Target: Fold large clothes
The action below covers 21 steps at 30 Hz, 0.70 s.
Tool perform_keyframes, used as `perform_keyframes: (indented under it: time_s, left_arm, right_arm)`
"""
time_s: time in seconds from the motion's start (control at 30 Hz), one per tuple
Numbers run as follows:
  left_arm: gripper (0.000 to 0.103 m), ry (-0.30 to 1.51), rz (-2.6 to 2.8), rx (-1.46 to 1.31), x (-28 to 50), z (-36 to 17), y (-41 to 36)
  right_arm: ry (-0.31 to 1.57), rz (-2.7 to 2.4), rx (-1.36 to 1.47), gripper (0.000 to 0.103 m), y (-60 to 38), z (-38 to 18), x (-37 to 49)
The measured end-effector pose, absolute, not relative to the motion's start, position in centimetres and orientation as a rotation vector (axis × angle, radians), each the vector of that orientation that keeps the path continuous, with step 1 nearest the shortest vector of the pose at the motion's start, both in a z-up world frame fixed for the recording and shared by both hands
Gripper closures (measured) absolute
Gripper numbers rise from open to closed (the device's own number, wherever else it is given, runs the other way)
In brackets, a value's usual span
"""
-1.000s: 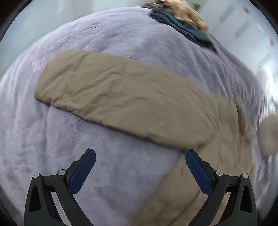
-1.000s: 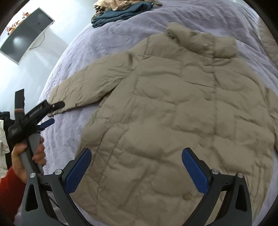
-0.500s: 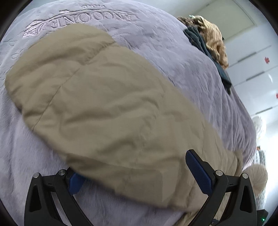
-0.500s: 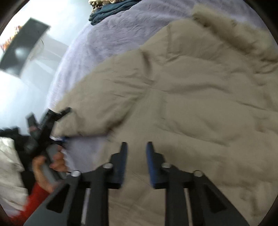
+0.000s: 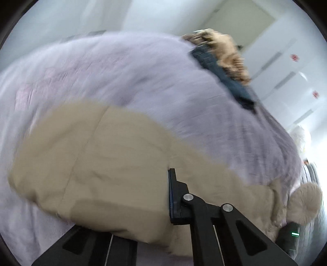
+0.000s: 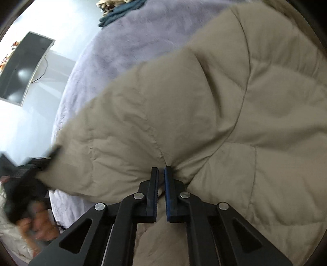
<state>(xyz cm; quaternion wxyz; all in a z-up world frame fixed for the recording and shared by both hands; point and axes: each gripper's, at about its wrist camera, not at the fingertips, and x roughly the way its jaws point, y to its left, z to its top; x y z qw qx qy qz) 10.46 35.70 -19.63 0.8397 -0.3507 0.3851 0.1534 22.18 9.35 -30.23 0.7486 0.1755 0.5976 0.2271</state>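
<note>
While jacket [image 6: 204, 102] drapes bed, right claw [image 6: 161, 174] pinches armpit; left claw [image 5: 159, 194] pinches sleeve.

Lilac-covered bed [image 6: 126, 47], wall-mounted television [image 6: 22, 65], white walls [image 5: 61, 18]

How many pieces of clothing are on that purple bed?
3 that I can tell: the beige puffer jacket spread in front, and a dark blue garment with a tan one piled at the far edge. More may be hidden underneath.

Right claw [image 6: 161, 174] nearly closed, pinching; left claw [image 5: 143, 196] clamped, half hidden.
</note>
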Motion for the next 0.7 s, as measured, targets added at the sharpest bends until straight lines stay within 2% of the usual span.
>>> perform_keyframes:
  time_s: [0.2,0.4,0.53,0.7]
  left_arm:
    - [0.095,0.728,0.099,-0.524,12.8,-12.6,28.7]
    - [0.095,0.724,-0.168,-0.398,15.5,-8.7,18.7]
    - [0.095,0.809,-0.327,-0.249,16.8,-9.9,10.0]
    - [0.094,0.957,-0.407,-0.012,17.4,-15.5,-0.1]
  right_arm:
    - [1.338,0.524,0.436,0.098,9.0,-31.3,23.3]
    - [1.273,0.491,0.56,0.098,1.1,-27.6,20.7]
    - [1.207,0.296,0.537,0.098,-7.1,-25.5,18.2]
    - [1.187,0.123,0.539,0.098,-15.6,-25.2,15.1]
